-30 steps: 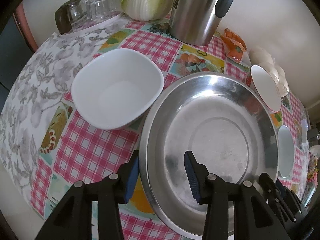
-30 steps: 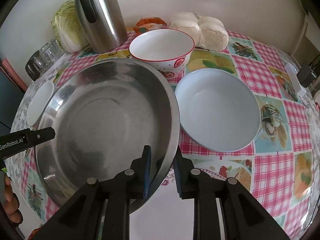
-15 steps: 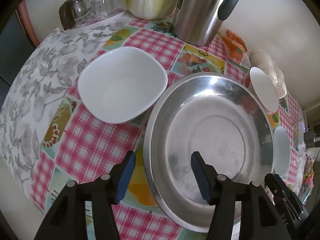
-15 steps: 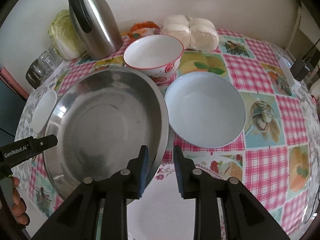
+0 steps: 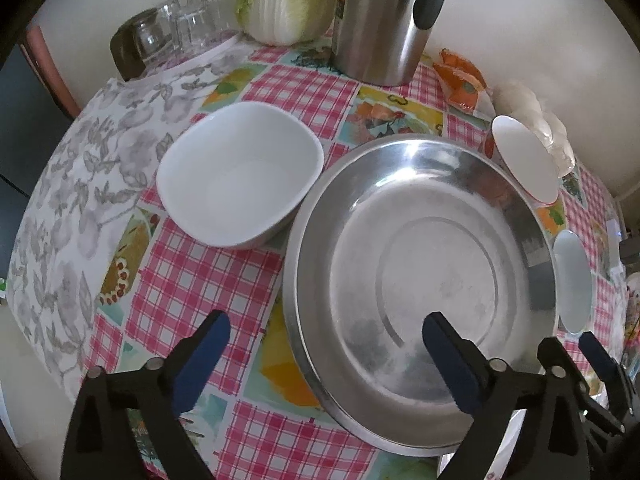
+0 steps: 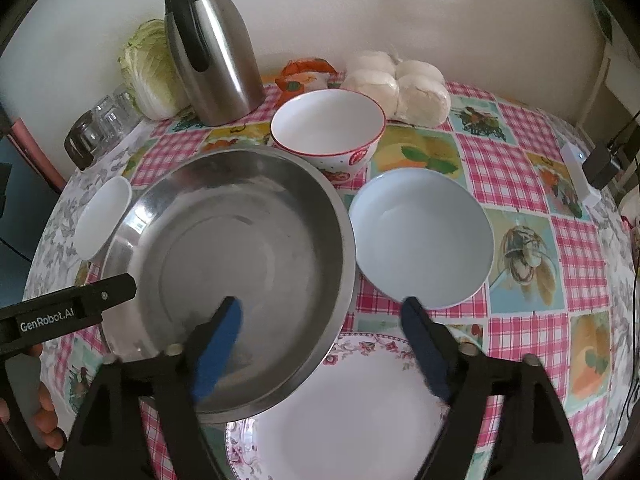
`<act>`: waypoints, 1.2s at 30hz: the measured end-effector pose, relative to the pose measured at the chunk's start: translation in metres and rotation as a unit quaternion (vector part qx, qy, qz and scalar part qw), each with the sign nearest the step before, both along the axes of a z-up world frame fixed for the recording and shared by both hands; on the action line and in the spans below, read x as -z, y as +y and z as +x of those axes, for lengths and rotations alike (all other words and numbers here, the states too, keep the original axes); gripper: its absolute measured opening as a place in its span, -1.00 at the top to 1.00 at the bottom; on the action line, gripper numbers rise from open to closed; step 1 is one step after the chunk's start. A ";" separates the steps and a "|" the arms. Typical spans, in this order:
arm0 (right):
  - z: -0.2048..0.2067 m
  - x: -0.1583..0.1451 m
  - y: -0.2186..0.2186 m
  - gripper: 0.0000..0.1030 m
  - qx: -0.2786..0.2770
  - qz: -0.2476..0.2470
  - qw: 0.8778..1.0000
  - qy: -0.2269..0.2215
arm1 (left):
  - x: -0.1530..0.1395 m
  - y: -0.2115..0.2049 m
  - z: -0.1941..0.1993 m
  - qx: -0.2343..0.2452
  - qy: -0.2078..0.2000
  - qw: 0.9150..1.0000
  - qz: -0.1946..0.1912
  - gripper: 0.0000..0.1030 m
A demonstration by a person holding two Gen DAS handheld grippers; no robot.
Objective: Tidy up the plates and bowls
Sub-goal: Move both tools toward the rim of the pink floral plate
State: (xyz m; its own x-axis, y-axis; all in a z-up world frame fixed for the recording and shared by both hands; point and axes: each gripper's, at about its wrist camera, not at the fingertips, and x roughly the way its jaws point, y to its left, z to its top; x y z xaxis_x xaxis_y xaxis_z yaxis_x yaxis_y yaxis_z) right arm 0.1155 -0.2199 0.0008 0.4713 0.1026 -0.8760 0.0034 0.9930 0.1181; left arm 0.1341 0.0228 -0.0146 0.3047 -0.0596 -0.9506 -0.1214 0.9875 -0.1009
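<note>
Both my grippers, left gripper and right gripper, have fingers wide apart, holding nothing. I think next I pick a bowl, maybe the blue bowl, for the big metal bowl.

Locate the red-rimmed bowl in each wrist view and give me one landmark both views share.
Left wrist view: the red-rimmed bowl sits at the right edge, seen nearly edge-on, just beyond the steel basin.
Right wrist view: it stands upper centre, behind the basin and right of the steel jug.
Shared landmark: the steel jug, at the top of both pictures beside the cabbage.
</note>
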 end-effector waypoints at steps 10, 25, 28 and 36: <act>-0.008 -0.007 -0.004 -0.75 0.001 -0.005 1.000 -0.014 | -0.006 0.003 -0.005 -0.018 -0.024 1.000 0.008 -1.00; -0.043 -0.020 -0.030 -0.76 0.025 0.015 0.999 -0.042 | -0.036 -0.010 -0.030 -0.012 -0.113 0.993 -0.016 -1.00; -0.052 -0.021 -0.040 -0.76 0.034 0.024 0.998 -0.053 | -0.044 -0.017 -0.038 -0.006 -0.143 0.990 -0.006 -1.00; -0.072 -0.012 -0.065 -0.76 0.060 0.026 0.997 -0.049 | -0.060 -0.042 -0.058 0.039 -0.191 0.981 -0.011 -1.00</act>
State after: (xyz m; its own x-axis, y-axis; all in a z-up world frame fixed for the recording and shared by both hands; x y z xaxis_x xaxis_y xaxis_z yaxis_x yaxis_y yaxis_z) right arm 0.0436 -0.2845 0.0132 0.5666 0.0846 -0.8196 0.1069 0.9788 0.1750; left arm 0.0760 -0.0194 0.0450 0.6314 -0.1166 -0.7667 0.0050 0.9892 -0.1463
